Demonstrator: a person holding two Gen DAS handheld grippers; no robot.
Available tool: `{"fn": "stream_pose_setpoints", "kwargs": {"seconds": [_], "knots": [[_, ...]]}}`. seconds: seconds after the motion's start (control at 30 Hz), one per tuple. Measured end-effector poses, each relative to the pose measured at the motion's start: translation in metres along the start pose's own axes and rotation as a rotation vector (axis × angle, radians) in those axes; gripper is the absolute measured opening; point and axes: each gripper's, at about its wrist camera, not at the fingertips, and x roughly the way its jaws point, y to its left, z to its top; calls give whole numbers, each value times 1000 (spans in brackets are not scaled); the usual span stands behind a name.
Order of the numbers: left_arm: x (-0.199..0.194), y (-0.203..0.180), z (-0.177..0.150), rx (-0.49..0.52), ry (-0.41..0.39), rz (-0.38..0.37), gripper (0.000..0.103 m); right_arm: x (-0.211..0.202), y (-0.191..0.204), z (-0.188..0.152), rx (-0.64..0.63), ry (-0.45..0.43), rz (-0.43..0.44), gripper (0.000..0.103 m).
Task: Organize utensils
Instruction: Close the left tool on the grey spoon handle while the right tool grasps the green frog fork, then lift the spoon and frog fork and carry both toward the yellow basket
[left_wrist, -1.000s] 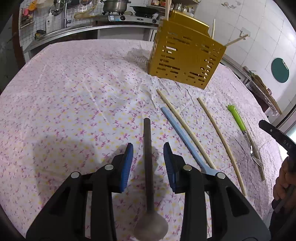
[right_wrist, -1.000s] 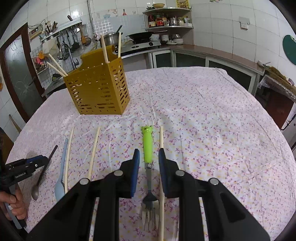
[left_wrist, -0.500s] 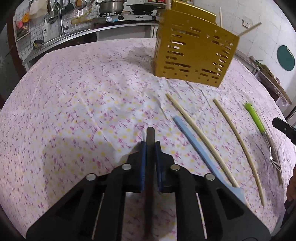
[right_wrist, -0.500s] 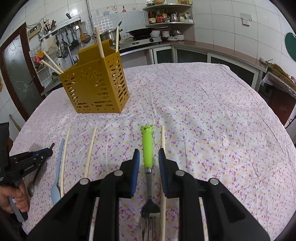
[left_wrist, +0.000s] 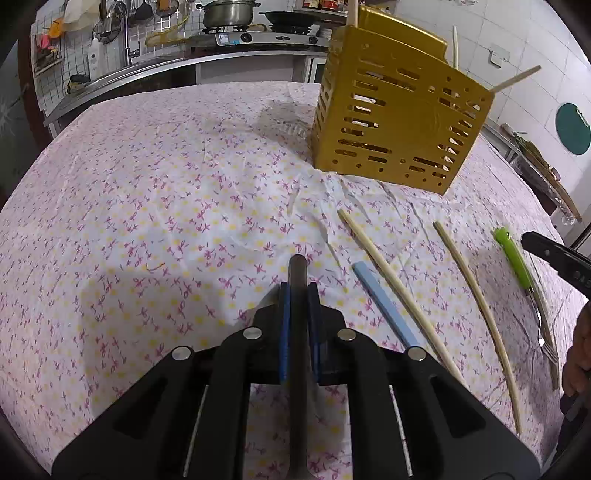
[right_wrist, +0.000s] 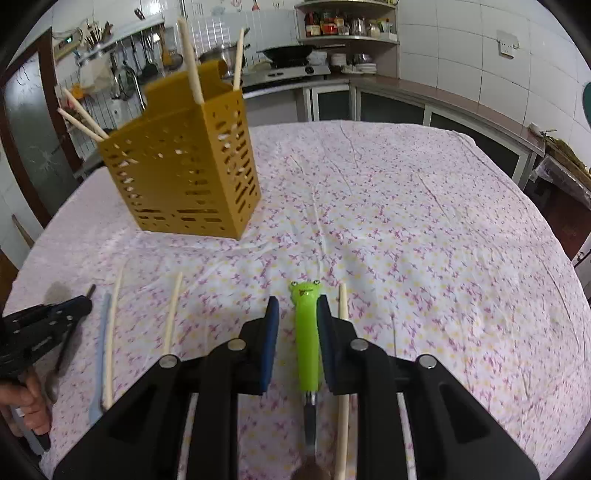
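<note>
My left gripper (left_wrist: 298, 291) is shut on the dark spoon handle (left_wrist: 297, 269), which sticks out forward between the blue pads. A yellow slotted utensil holder (left_wrist: 399, 110) stands ahead to the right with several chopsticks in it; it also shows in the right wrist view (right_wrist: 184, 166). My right gripper (right_wrist: 294, 306) is open, low over the table, its jaws either side of the green frog-handled fork (right_wrist: 306, 332). A chopstick (right_wrist: 343, 369) lies just right of the fork, under the right finger.
On the flowered cloth (left_wrist: 147, 221) lie a blue utensil (left_wrist: 384, 306) and two chopsticks (left_wrist: 391, 288) (left_wrist: 476, 306) between the grippers. Kitchen counter and stove (left_wrist: 236, 33) stand behind the table. The left gripper shows at the left edge of the right wrist view (right_wrist: 40, 328).
My left gripper closed on the spoon handle and moved forward toward the holder. My right gripper moved forward along the green fork, still open.
</note>
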Motion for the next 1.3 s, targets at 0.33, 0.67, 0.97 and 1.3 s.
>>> {"fn": "stream_pose_setpoints", "kwargs": {"seconds": [0.33,0.67,0.97,1.3], "knots": [[7,-1,10,6,12,2,10,39,10,8,-60,109,-74,22],[9,4,15,-27,18,-35,8,37,7,24,-54,81,-56,16],[-16,7,22,-33,-73,-68,8,-28,-10,31,36,-117,8,16],[-76,0,38,-12,-228,-69,8,-91,-19,45,86,-303,56,16]]}}
